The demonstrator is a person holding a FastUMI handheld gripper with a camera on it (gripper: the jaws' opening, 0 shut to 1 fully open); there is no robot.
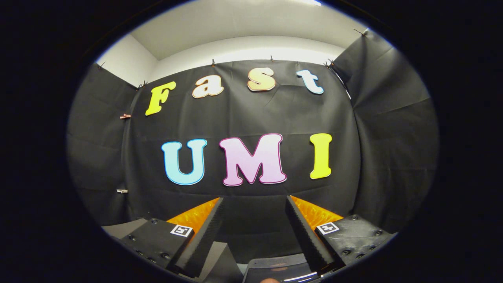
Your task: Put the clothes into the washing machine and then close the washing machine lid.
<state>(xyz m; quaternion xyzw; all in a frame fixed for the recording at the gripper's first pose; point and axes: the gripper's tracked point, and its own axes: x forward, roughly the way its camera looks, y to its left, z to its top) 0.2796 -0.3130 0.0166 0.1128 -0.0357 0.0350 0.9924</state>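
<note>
My gripper [255, 199] is held up and level, facing the black cloth back wall [251, 118] of the booth. Its two fingers [208, 228] stand wide apart, open, with nothing between them but the cloth beyond. Low down between the finger bases lies the edge of a dark glossy object [275, 269]; I cannot tell what it is.
Black cloth side walls [393, 137] close in the booth on the left and right. A white wall and ceiling [243, 31] rise above the cloth. A strip of grey surface [123, 228] lies beside the left finger's base.
</note>
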